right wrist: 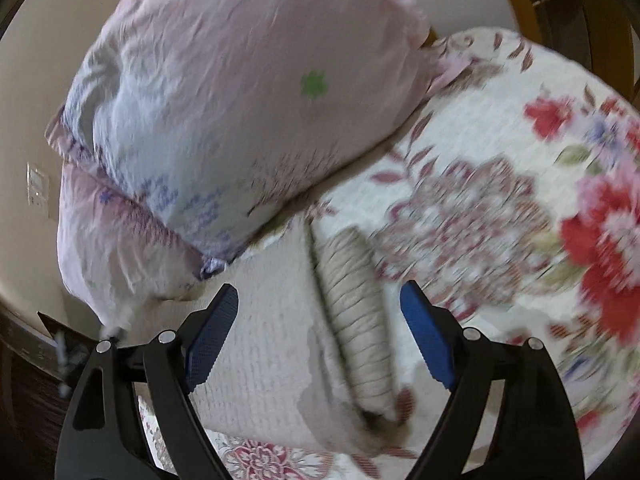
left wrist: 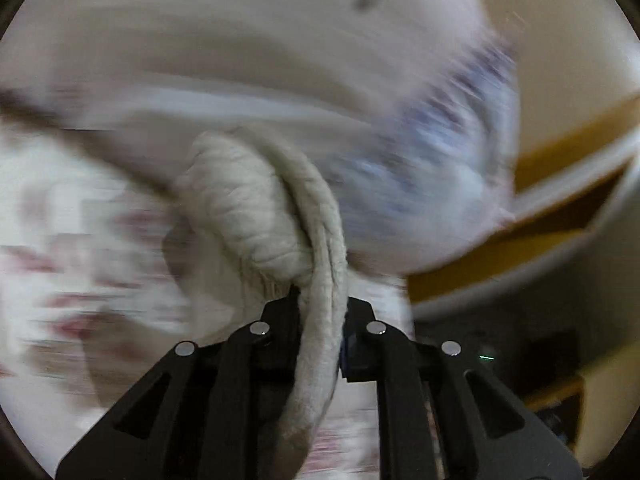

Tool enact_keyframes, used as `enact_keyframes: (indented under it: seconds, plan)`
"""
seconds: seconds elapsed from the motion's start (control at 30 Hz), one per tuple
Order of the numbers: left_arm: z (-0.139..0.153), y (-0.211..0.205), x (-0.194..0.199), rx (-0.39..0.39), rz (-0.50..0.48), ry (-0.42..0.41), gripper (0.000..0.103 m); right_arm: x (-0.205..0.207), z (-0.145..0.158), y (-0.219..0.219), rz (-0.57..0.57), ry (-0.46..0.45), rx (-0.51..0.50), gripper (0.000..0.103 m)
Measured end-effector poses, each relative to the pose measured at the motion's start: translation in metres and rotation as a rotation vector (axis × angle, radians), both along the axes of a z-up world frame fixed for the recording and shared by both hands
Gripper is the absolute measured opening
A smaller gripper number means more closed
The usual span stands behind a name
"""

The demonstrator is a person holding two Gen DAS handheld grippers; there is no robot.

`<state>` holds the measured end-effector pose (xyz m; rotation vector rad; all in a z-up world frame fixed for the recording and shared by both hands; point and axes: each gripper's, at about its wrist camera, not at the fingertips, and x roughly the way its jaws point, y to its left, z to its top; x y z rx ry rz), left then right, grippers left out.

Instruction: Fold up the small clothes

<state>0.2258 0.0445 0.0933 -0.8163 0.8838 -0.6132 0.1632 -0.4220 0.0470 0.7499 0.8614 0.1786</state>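
Cream garment [left wrist: 260,208]: clamped by its thick edge in the left hand-held gripper [left wrist: 320,320], lifted; surroundings smeared by motion blur. In the right wrist view the garment [right wrist: 352,320] lies on the floral bedspread [right wrist: 500,160], between the spread jaws of the right hand-held gripper [right wrist: 320,328], untouched. Left of the garment: a pink pillow [right wrist: 240,80].

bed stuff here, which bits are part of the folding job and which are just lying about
Part of the job:
- off-white ribbed knit garment, pinched in the left gripper
- white waffle-textured cloth with a ribbed cuff, lying in front of the open right gripper

Just lying about:
- pale pink pillows with purple print
- white floral quilted bedspread
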Motion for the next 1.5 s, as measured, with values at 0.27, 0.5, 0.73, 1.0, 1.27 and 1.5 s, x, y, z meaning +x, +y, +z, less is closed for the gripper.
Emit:
enact_keyframes:
  seconds: [0.27, 0.5, 0.73, 1.0, 1.27, 1.5]
  plan:
    - [-0.012, -0.182, 0.033, -0.227, -0.28, 0.067, 0.053, 0.017, -0.006, -0.038, -0.006, 0.043, 0.042, 0.085]
    - [-0.019, -0.106, 0.019, 0.256, -0.079, 0.035, 0.087, 0.038, -0.036, -0.035, 0.127, 0.153, 0.185, 0.094]
    - [-0.081, -0.117, 0.004, 0.37, -0.177, 0.172, 0.087, 0.058, -0.059, 0.003, 0.232, 0.211, 0.157, 0.072]
    - [-0.076, -0.116, 0.001, 0.258, -0.216, 0.085, 0.036, 0.036, -0.029, 0.024, 0.264, 0.102, 0.212, 0.026]
    - [-0.042, -0.051, -0.033, 0.612, -0.113, -0.057, 0.059, 0.037, -0.026, 0.108, 0.426, 0.125, 0.052, 0.033]
    - [-0.04, -0.024, -0.083, 0.694, 0.084, -0.119, 0.09, 0.041, -0.028, 0.089, 0.263, 0.117, 0.134, 0.063]
